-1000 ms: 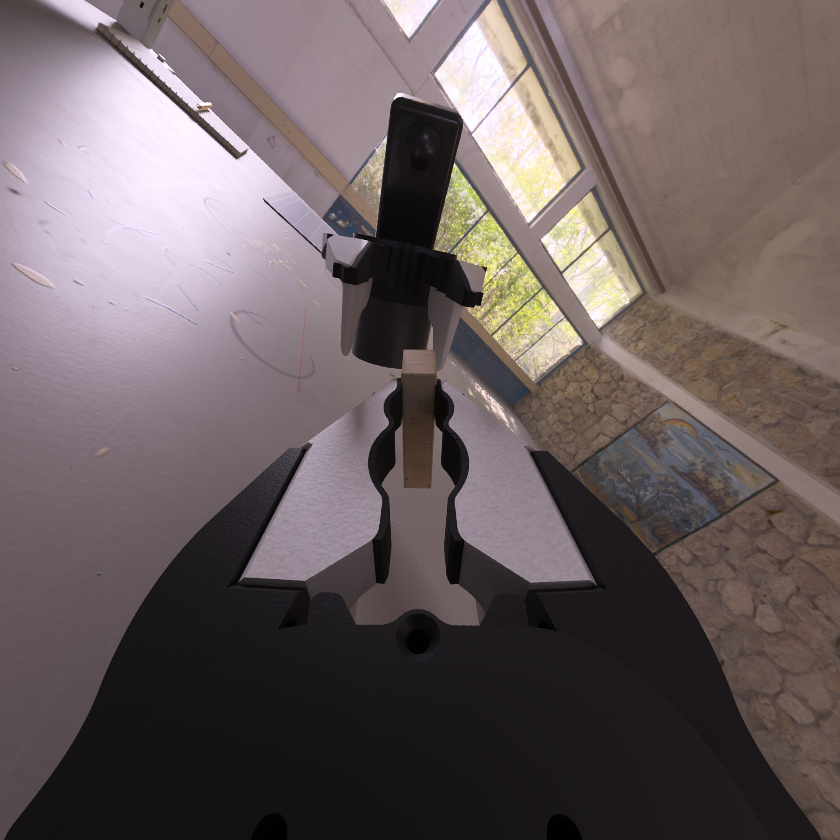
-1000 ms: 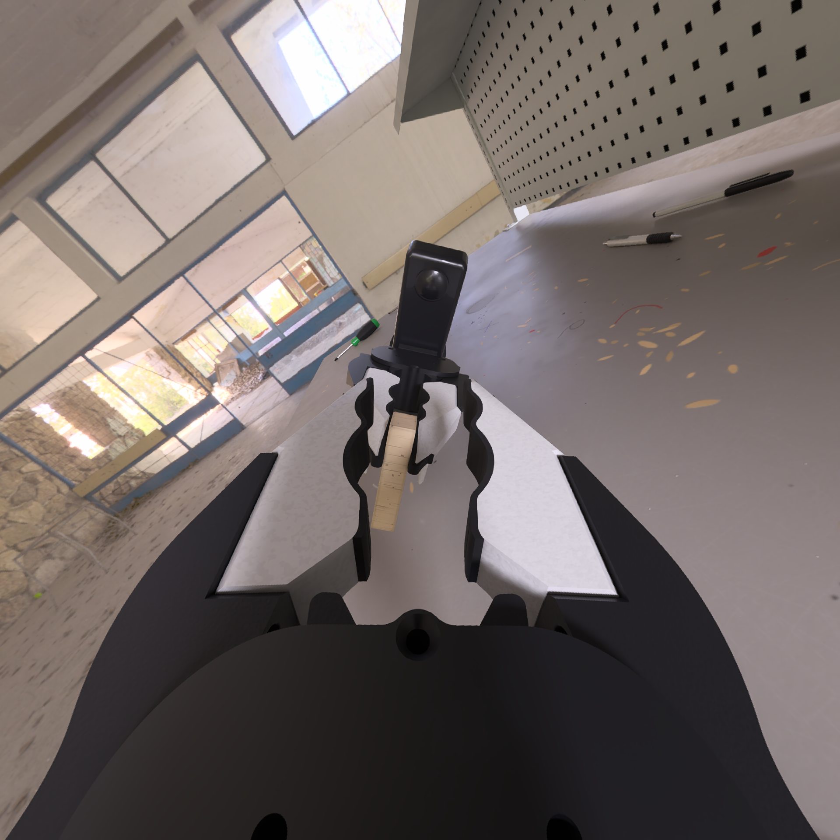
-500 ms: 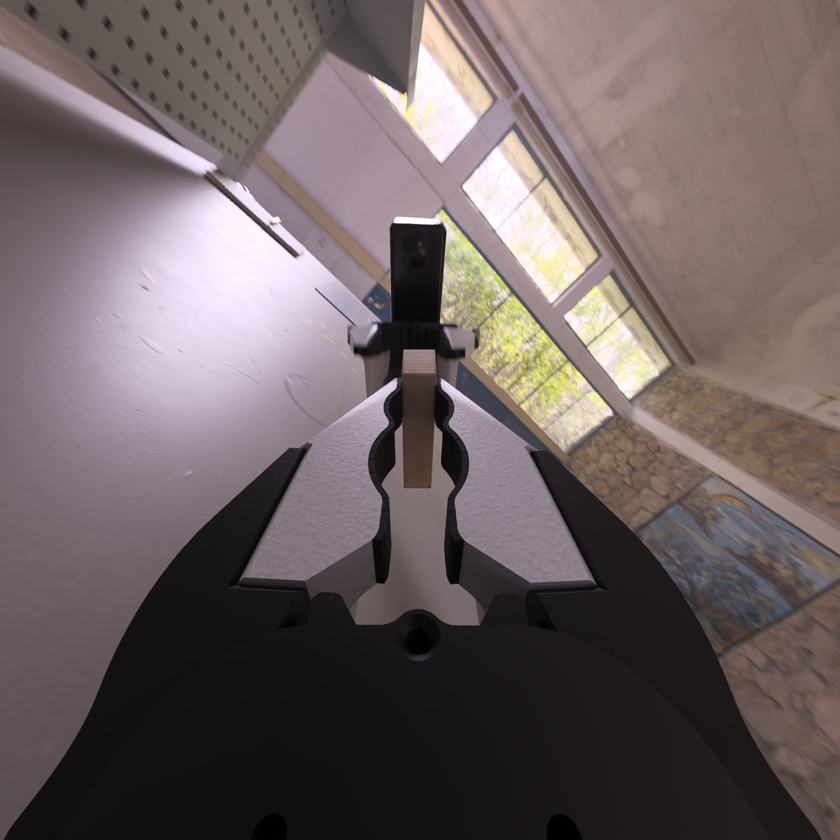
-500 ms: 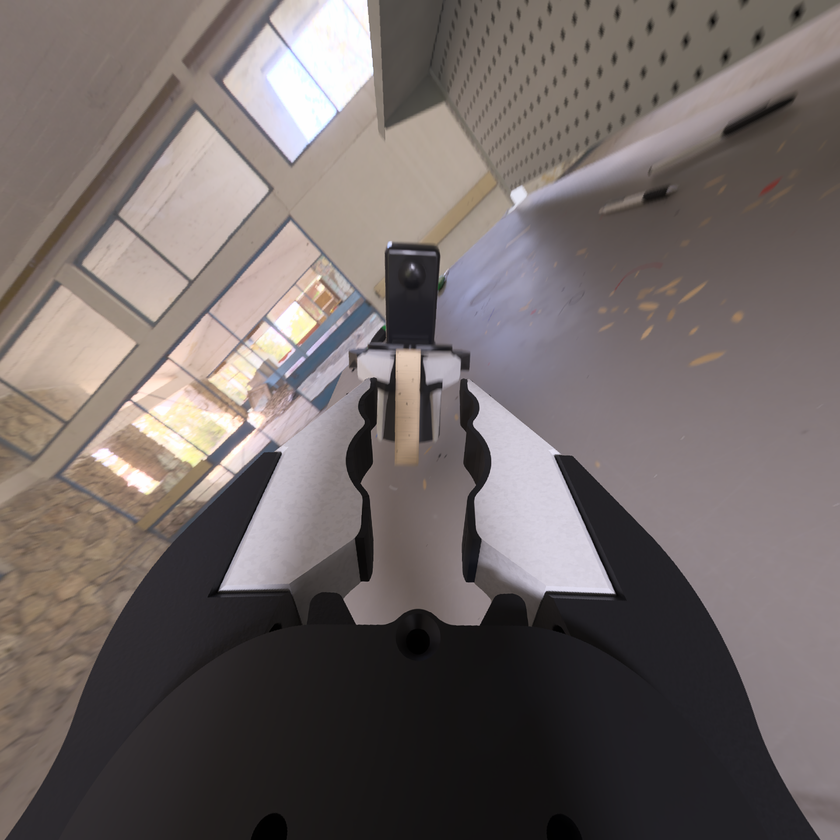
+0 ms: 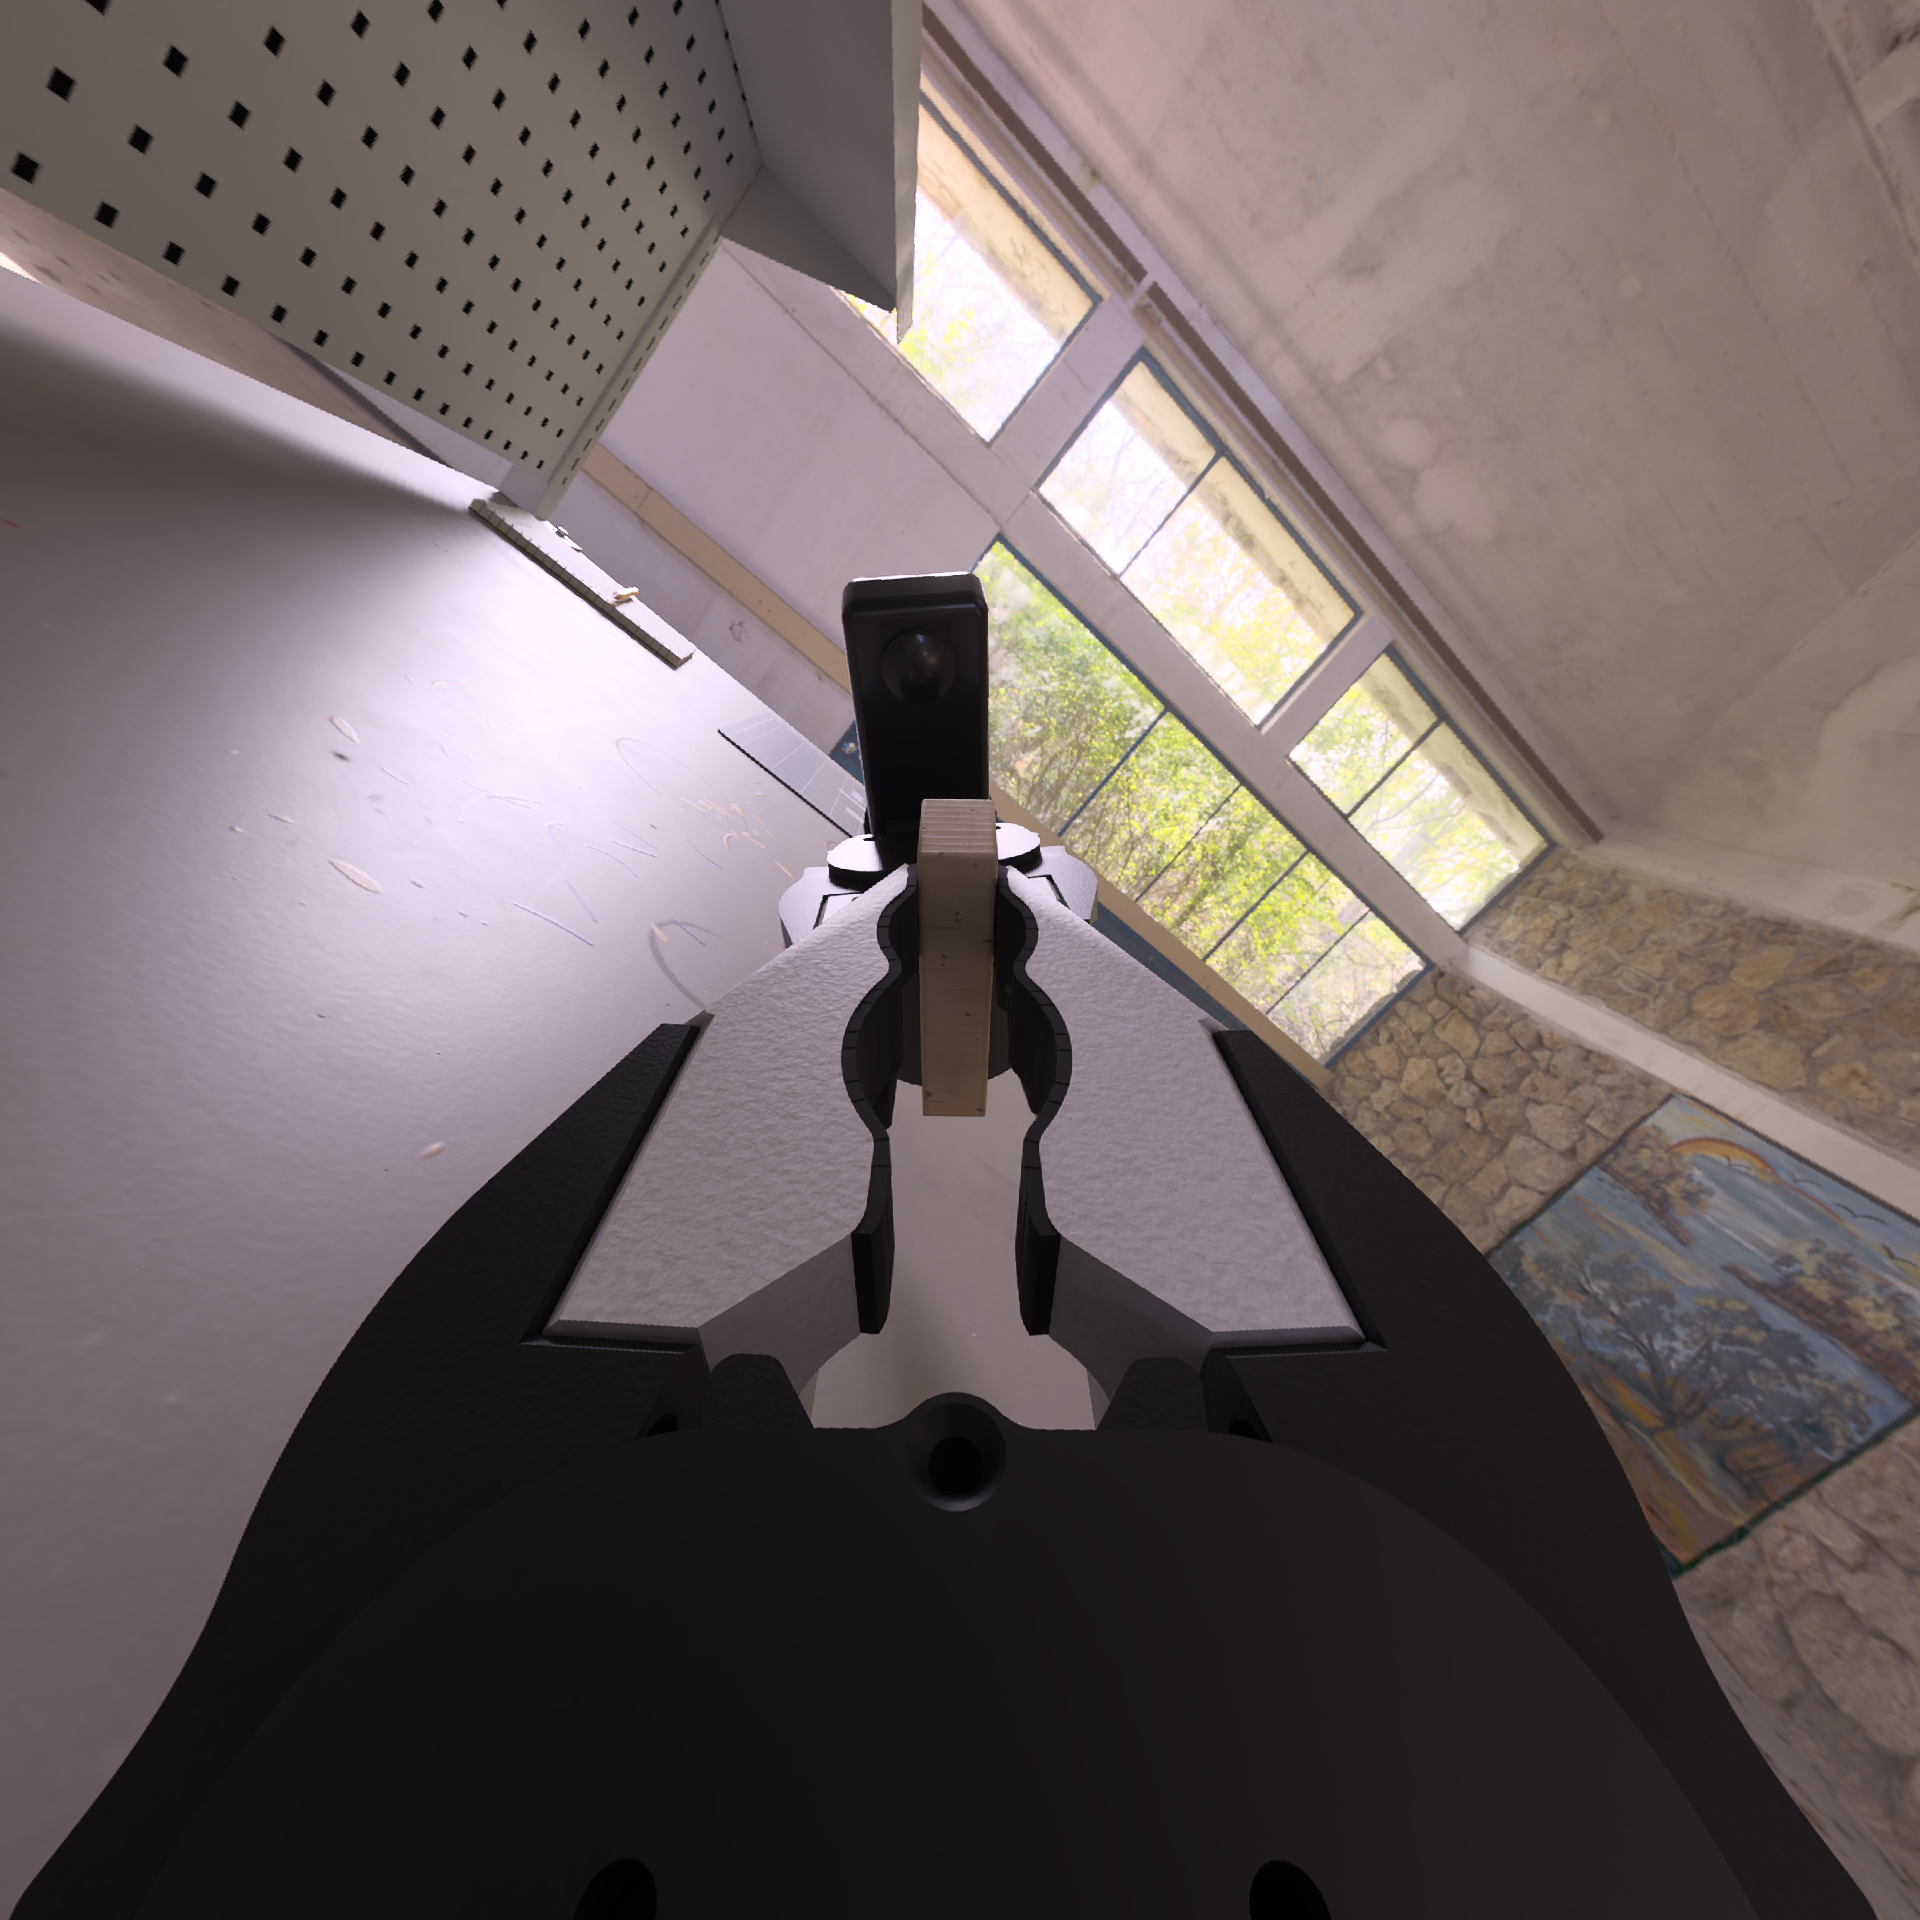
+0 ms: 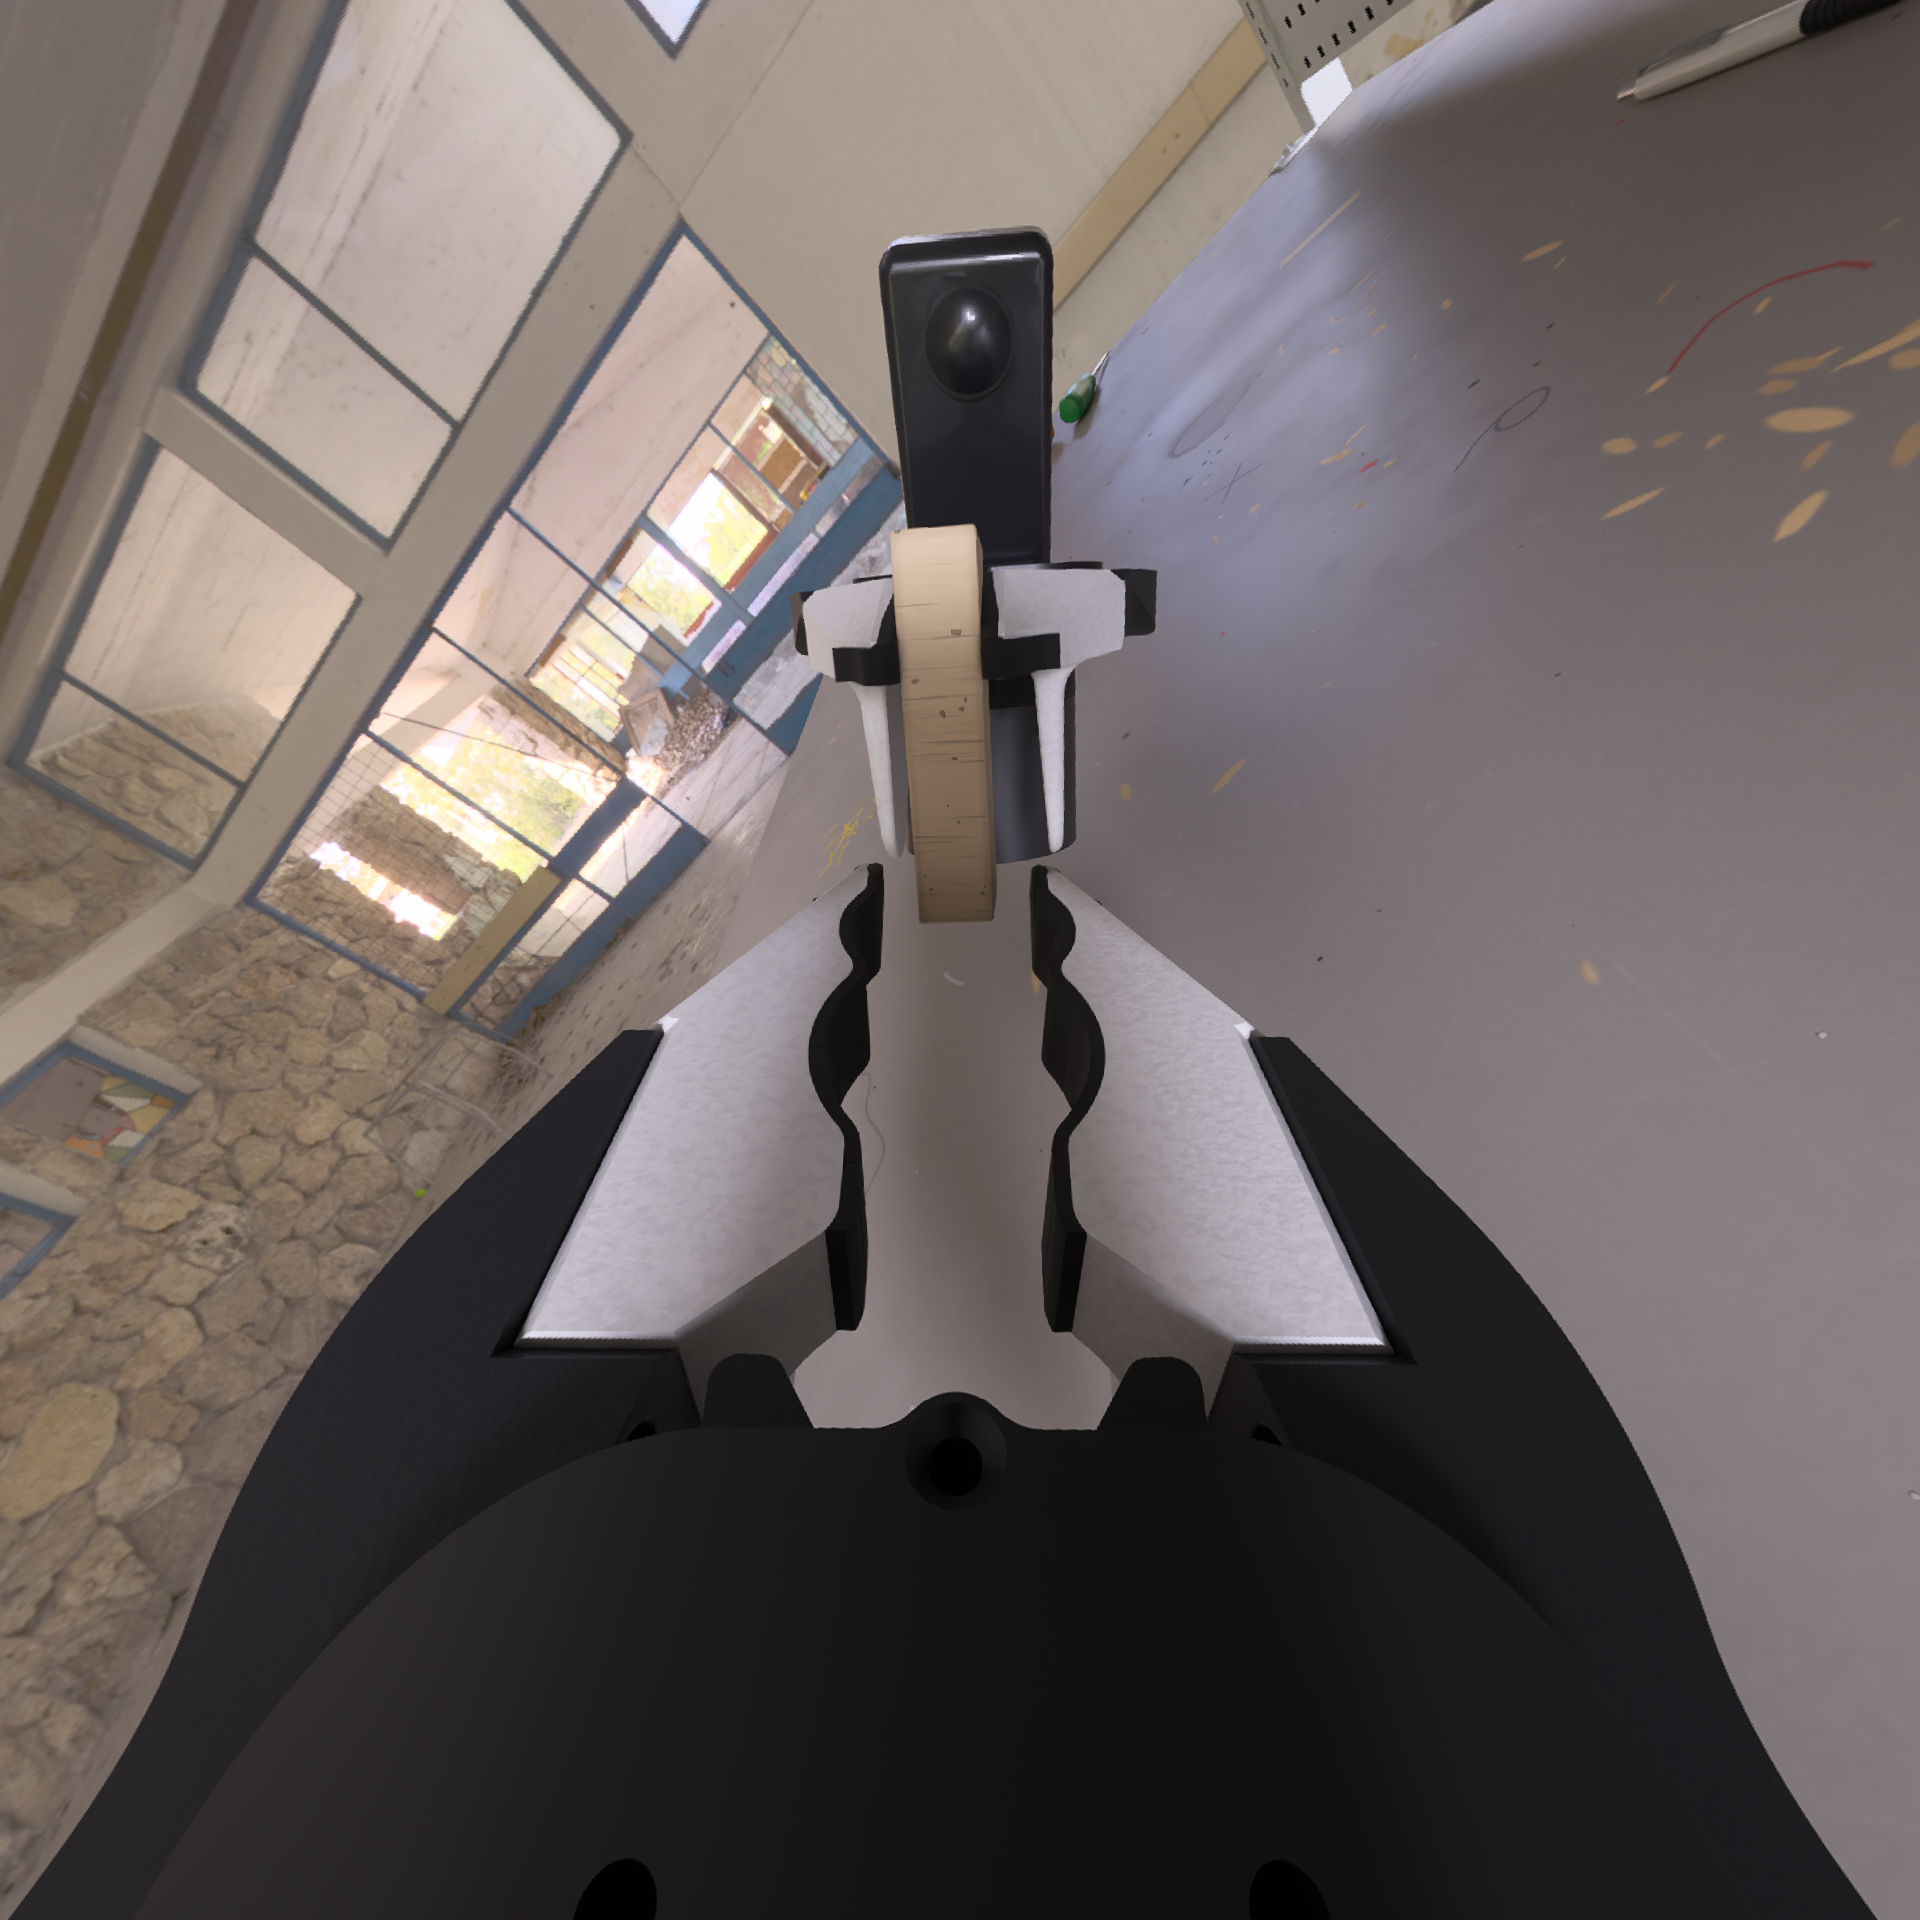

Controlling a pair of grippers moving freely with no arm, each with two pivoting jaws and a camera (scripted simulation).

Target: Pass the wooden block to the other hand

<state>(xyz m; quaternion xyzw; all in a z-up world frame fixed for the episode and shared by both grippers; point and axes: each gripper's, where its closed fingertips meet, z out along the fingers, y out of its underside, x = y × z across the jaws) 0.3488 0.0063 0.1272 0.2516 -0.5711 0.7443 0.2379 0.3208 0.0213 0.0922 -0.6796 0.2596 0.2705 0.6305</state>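
Observation:
The wooden block [image 5: 954, 977] is a pale, thin slab held on edge in the air. My left gripper [image 5: 954, 883] is shut on it near the fingertips. The right gripper's black body [image 5: 914, 717] faces it from just beyond the block. In the right wrist view the block [image 6: 943, 727] sits between the left gripper's white fingers [image 6: 873, 748]. My right gripper [image 6: 956, 883] is open. The block's near end reaches just between its fingertips [image 6: 868, 904] and touches neither.
The grey workbench top [image 5: 260, 987] carries wood chips and pen marks. A pegboard [image 5: 364, 208] stands at its back with a ruler [image 5: 582, 582] below it. A green-handled screwdriver [image 6: 1081, 395] and a pen [image 6: 1714, 57] lie on the bench.
The block has stayed in the left gripper. The open right gripper, which had the block deep between its fingers, drew back, then came near again with the block only at its tips.

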